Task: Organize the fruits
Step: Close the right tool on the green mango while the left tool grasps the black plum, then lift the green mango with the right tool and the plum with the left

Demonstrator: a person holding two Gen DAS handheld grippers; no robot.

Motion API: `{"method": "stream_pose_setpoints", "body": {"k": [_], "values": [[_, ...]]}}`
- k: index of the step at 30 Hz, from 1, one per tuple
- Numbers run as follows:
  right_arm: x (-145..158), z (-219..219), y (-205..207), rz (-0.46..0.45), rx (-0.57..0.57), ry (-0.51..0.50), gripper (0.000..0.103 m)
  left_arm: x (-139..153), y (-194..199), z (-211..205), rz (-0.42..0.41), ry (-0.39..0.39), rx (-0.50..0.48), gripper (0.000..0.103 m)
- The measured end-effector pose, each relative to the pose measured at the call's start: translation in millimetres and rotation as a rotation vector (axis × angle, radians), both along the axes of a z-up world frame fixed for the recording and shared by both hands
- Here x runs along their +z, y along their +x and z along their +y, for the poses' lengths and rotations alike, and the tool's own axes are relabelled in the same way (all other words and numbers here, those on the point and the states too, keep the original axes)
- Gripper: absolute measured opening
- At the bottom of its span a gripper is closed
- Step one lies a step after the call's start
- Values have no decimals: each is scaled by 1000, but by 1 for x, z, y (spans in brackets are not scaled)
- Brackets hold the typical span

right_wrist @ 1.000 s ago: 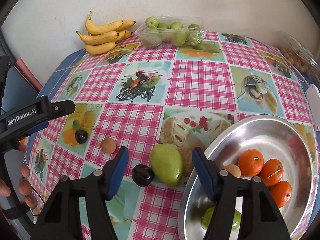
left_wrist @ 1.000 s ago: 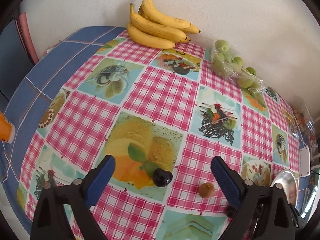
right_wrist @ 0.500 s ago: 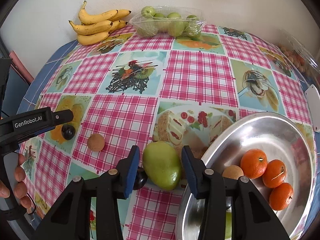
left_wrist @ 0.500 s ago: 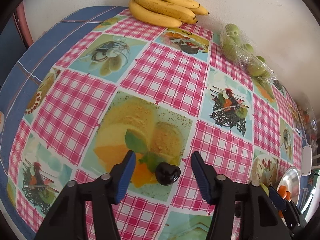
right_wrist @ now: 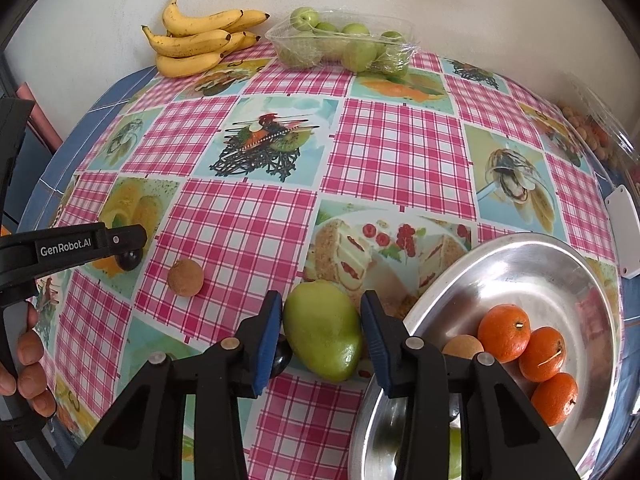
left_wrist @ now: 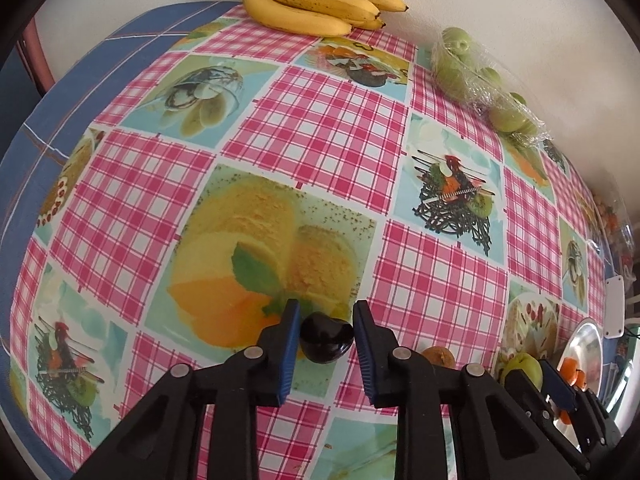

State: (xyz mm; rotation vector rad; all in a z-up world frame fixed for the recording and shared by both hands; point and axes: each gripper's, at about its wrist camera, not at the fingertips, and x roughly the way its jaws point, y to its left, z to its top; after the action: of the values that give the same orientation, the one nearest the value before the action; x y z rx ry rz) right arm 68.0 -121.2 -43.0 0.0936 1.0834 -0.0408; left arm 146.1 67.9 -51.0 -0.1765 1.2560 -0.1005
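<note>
Both grippers have narrowed since a moment ago: left gripper [left_wrist: 326, 334] pinching the dark plum [left_wrist: 327, 339], right gripper [right_wrist: 322, 324] clamping the green mango [right_wrist: 325, 330] beside the steel bowl [right_wrist: 520, 248], ready for lifting.

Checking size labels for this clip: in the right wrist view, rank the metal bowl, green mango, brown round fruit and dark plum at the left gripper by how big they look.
1. metal bowl
2. green mango
3. brown round fruit
4. dark plum, partly hidden by the left gripper, so unsure.

The mango is nearest the camera, which flatters it.
</note>
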Motion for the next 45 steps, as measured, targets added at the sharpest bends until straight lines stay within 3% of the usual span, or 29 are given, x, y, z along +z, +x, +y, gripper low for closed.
{"method": "stream_pose_setpoints", "body": {"k": [16, 27, 45], "values": [[15, -4, -4, -36, -9, 39, 39, 33, -6, -6, -77, -36, -11, 28], [10, -7, 1, -31, -28, 67, 41, 30, -8, -11, -58, -27, -18, 28], [-3, 4, 15, 4, 4, -7, 43, 23, -6, -14, -31, -30, -18, 28]]}}
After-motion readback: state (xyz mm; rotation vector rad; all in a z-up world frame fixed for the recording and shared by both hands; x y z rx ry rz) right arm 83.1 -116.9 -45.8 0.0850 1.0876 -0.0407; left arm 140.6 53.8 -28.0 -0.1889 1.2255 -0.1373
